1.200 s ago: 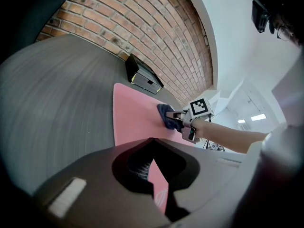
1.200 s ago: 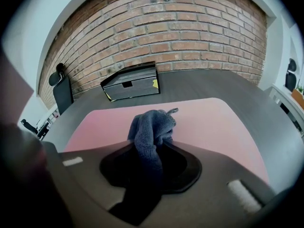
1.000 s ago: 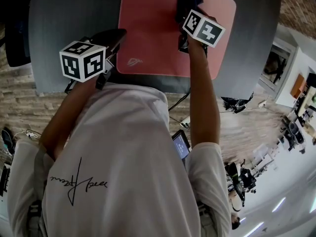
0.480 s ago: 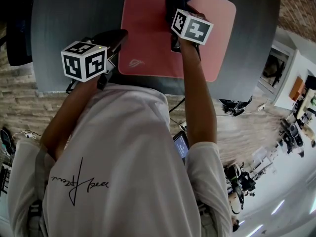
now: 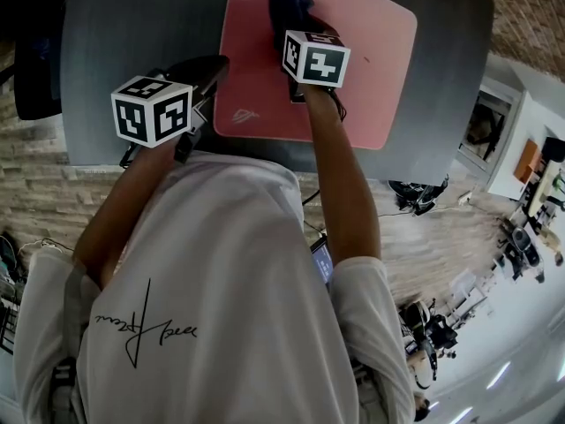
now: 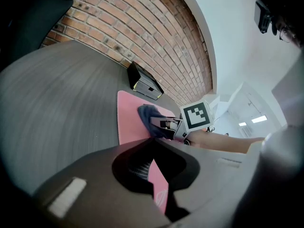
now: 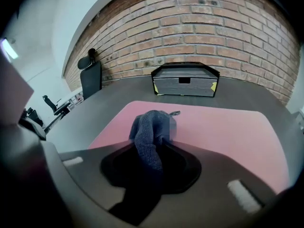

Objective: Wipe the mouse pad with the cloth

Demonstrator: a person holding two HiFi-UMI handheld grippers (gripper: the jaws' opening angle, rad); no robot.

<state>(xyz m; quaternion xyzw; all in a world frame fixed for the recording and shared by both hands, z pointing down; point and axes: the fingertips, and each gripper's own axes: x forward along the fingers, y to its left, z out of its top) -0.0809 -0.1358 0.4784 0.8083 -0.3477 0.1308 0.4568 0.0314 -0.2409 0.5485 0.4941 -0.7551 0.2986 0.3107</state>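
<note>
The dark cloth [image 5: 288,3] lies bunched on the far left of the pink mouse pad [image 5: 371,69], clamped in the right gripper [image 7: 152,148] jaws, so most bare pad lies rightward, while the left gripper [image 6: 153,148], jaws together and empty, hangs by the pad's near left corner.

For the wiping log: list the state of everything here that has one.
right tool: shut on the cloth
cloth: bunched, lying on the mouse pad
mouse pad: flat on the table, partly under the cloth
left tool: shut, empty, by the mouse pad's left edge
</note>
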